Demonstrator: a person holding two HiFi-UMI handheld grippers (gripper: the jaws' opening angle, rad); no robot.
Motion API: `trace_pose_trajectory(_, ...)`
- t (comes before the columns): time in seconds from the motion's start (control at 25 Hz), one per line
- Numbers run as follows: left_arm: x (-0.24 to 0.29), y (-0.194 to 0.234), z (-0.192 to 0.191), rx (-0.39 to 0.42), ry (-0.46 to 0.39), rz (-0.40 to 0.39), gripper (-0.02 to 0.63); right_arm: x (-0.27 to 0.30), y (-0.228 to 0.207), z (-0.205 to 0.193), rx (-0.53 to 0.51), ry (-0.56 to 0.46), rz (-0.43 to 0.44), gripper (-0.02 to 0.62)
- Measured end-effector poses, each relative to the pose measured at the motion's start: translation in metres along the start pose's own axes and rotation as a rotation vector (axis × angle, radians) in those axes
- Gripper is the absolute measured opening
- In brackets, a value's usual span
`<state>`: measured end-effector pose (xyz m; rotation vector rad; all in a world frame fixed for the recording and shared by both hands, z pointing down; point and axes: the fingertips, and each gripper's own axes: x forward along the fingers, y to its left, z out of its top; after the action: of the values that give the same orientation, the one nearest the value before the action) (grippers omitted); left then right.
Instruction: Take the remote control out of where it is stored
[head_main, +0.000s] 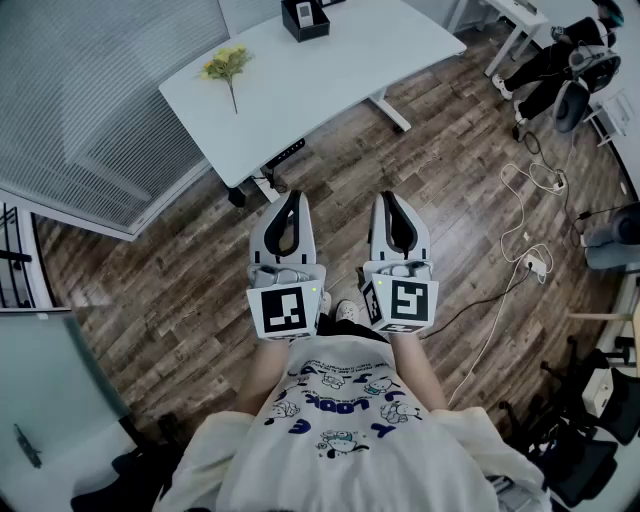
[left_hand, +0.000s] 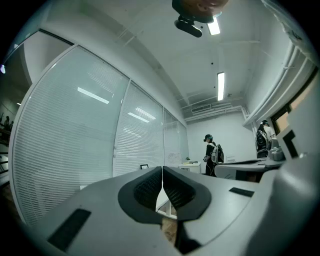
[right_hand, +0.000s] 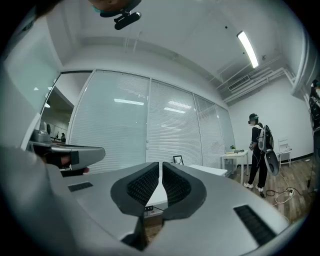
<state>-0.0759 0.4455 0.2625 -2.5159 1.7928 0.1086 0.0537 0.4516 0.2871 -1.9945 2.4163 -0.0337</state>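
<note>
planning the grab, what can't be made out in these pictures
Box, head view: too small, right at the top edge; white contents unidentifiable.
Box, both gripper views: tiny, contents not visible.
Table, gripper views: near part hidden behind the shut jaws.

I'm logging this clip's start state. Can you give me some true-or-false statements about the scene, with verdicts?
1. The left gripper and right gripper both have shut, empty jaws. True.
2. Yellow flowers lie on the white desk. True.
3. The black box touches the flowers. False: it stands apart from them, at the desk's far edge.
4. The left gripper touches the desk. False: both grippers are held short of it, over the floor.
</note>
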Motion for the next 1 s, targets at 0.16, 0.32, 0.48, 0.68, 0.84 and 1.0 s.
trace_pose_trajectory(0.16,0.003,0.003,0.000,-0.008,0.005,-0.004,0.018,0.004,0.002,0.002,0.002,0.002,-0.002,0.044)
trace_pose_trajectory(0.32,0.003,0.006,-0.004,-0.015,0.009,-0.004,0.018,0.007,0.003,-0.001,0.007,0.004,-0.007,0.044)
trace_pose_trajectory(0.48,0.008,0.013,-0.006,-0.020,0.016,-0.004,0.018,0.014,0.004,-0.002,0.009,0.010,-0.013,0.044)
trace_pose_trajectory(0.68,0.014,0.019,-0.010,-0.018,0.019,-0.009,0.018,0.021,0.005,-0.005,0.024,0.013,-0.020,0.046)
trace_pose_trajectory(0.84,0.018,0.024,-0.012,-0.016,0.015,-0.016,0.018,0.028,0.008,-0.008,0.022,0.020,-0.031,0.046)
trace_pose_trajectory(1.0,0.026,0.031,-0.016,-0.020,0.019,-0.028,0.018,0.036,0.011,-0.011,0.013,0.022,-0.044,0.046)
